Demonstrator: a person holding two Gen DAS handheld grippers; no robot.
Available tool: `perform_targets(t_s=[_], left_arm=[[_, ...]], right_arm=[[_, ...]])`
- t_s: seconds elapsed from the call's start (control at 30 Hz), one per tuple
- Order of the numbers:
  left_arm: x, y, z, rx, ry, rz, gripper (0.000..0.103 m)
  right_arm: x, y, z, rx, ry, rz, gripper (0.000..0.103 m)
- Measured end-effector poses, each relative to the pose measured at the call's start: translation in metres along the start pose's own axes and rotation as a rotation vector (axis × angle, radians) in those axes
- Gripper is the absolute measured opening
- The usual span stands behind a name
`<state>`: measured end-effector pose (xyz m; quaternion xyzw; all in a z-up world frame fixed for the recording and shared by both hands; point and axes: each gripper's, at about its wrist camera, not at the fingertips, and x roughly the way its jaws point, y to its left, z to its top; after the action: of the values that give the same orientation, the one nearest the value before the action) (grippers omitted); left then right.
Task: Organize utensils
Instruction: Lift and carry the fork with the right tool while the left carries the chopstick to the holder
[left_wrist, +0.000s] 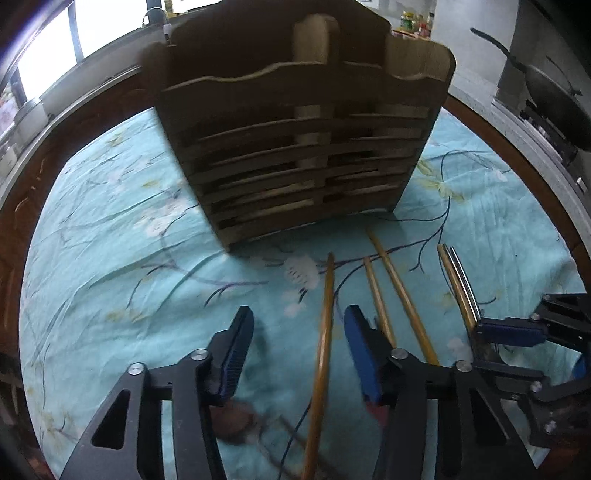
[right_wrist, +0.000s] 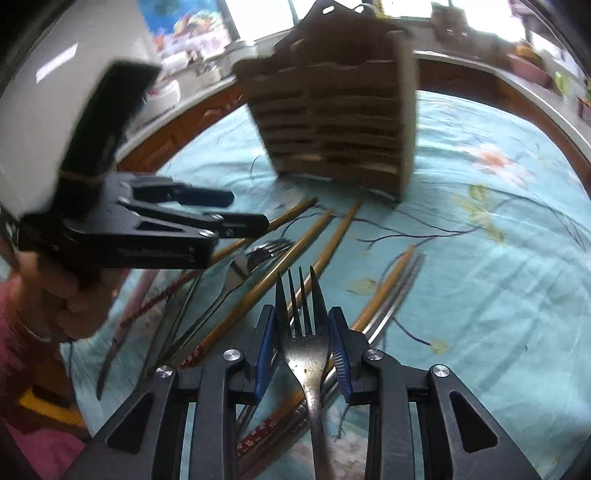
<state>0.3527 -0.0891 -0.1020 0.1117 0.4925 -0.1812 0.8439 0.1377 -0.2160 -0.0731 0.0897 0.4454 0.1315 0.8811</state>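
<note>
Most utensils lay unsorted on the cloth; sorting looked barely begun.

Nearest, the right gripper straddled a steel four-tined fork, pads beside its neck, contact uncertain. The left gripper stood part open over a long amber wooden chopstick, not pinching it. More chopsticks and a second fork lay loose on the teal floral tablecloth. Beyond, the slatted brown wooden utensil holder held one pale wooden handle.

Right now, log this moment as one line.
left tongs: open, straddling wooden chopstick | right tongs: around fork, grip unclear | wooden holder: upright on tablecloth
</note>
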Motion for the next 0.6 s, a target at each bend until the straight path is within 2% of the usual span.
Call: perform_targets(t_s=[0.1, 0.17, 0.27, 0.37, 0.6], left_arm=[[0.018, -0.011, 0.007, 0.027, 0.029, 0.023, 0.029], [0.022, -0.017, 0.01, 0.042, 0.019, 0.031, 0.023], [0.027, -0.024, 0.011, 0.066, 0.01, 0.036, 0.006], [0.024, -0.023, 0.01, 0.048, -0.009, 0.014, 0.005], [-0.026, -0.006, -0.002, -0.046, -0.125, -0.061, 0.005]], right_arm=[[-0.013, -0.008, 0.0, 0.047, -0.039, 0.005, 0.029], [-0.02, -0.011, 0.0, 0.067, -0.058, 0.001, 0.029], [-0.031, -0.017, 0.0, 0.096, -0.083, -0.001, 0.029], [-0.036, -0.018, 0.001, 0.117, -0.106, -0.007, 0.029], [-0.042, -0.02, 0.016, 0.158, -0.178, -0.011, 0.029]])
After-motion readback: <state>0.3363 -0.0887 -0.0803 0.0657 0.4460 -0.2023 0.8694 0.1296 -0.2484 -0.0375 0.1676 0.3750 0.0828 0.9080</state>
